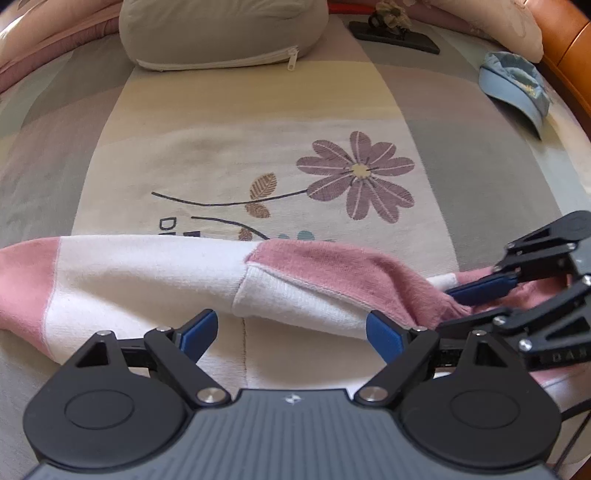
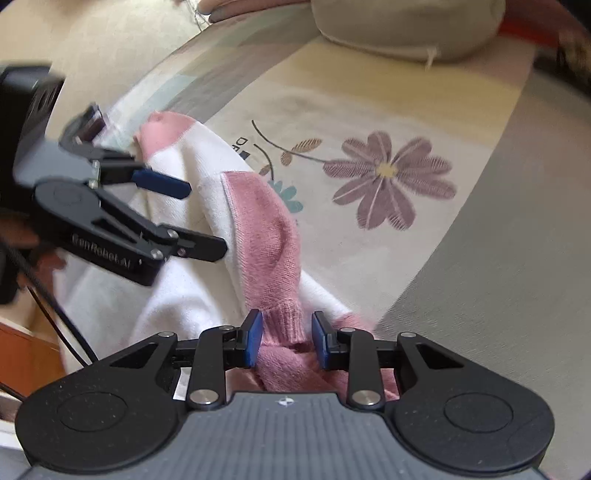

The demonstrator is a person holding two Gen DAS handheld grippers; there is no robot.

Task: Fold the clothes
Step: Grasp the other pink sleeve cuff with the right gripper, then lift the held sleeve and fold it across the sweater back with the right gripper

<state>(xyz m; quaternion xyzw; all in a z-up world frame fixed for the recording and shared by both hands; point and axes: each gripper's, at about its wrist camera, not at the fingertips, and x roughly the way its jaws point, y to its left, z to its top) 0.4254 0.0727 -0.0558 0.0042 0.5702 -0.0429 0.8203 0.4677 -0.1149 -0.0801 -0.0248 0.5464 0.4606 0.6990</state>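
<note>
While both wrist views cover one bed, the count stands at one garment, two grippers, one pillow, one phone, one cap. Left gripper (image 1: 291,334): jaws spread wide, blue pads clear of cloth, hovering over the white body of the pink-and-white sweater (image 1: 147,280), which lies crumpled across the near edge of the bedsheet (image 1: 236,155). Right gripper (image 2: 284,339): blue pads sit on either side of a ribbed pink cuff (image 2: 286,325); whether they press the knit or only flank it, I cannot tell. No containers visible. Surface: the sheet has cream, grey and mauve panels, with one printed purple daisy (image 1: 356,175) on a dark stem plus partly covered lettering. Far side, left to right: grey zippered pillow (image 1: 221,33), black phone (image 1: 393,37) with a dark object on it, light-blue cap (image 1: 515,85) near the orange wooden bed frame (image 1: 569,48).
</note>
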